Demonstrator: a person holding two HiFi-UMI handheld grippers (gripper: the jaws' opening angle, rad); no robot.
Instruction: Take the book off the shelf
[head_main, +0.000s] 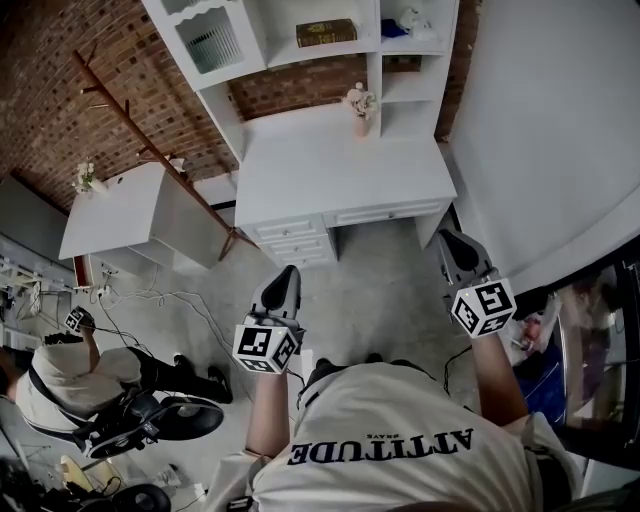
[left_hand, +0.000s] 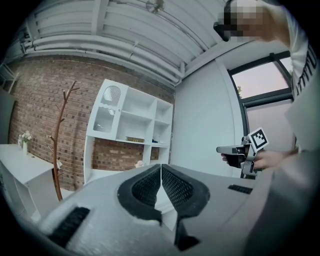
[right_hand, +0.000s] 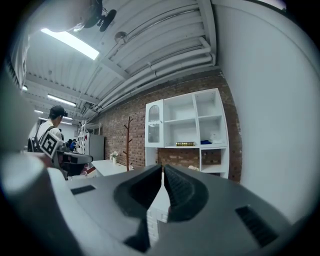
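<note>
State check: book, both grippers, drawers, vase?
book: lying flat on the shelf, untouched.
left gripper: shut, empty.
right gripper: shut, empty.
drawers: closed.
vase: upright on the desk.

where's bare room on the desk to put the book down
The desk top is mostly bare: everything left of and in front of the flower vase at its back. The shelf bay around the book is tighter.
</note>
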